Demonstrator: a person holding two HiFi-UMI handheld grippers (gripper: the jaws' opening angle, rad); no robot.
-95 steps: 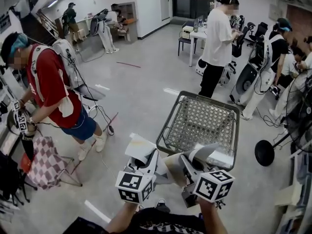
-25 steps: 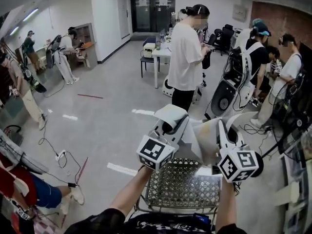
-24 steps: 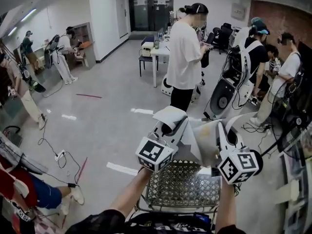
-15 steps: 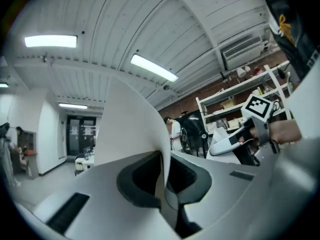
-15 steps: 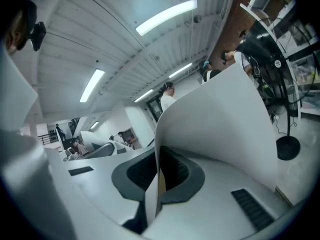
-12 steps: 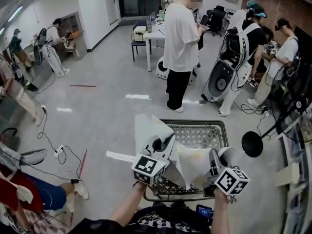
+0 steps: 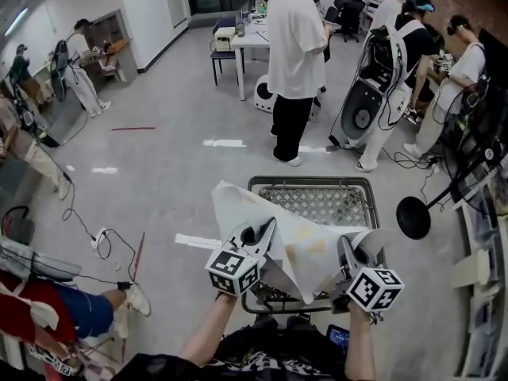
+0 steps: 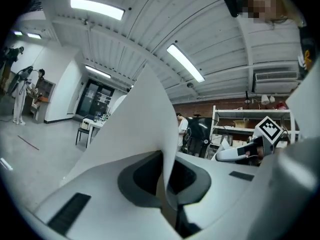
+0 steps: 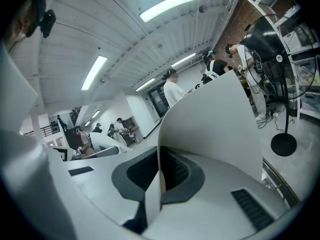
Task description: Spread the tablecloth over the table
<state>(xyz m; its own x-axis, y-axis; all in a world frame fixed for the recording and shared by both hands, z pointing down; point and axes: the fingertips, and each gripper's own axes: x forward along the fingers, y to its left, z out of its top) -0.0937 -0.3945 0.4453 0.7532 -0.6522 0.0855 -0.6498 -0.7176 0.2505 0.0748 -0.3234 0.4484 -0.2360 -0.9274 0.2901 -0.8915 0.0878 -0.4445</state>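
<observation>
Tablecloth (image 7: 305, 252) held above mesh table (image 7: 317, 201) | left claw (image 7: 264, 230) pinching its edge | right claw (image 7: 347, 248) pinching its edge

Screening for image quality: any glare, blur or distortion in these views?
Head view: even light, sharp, edges bent by the wide lens; tablecloth not blown out. Left gripper view: heavy fisheye, dark corners, ceiling lamp bright. Right gripper view: same curvature, long ceiling light slightly bloomed, tablecloth close up looks soft.
</observation>
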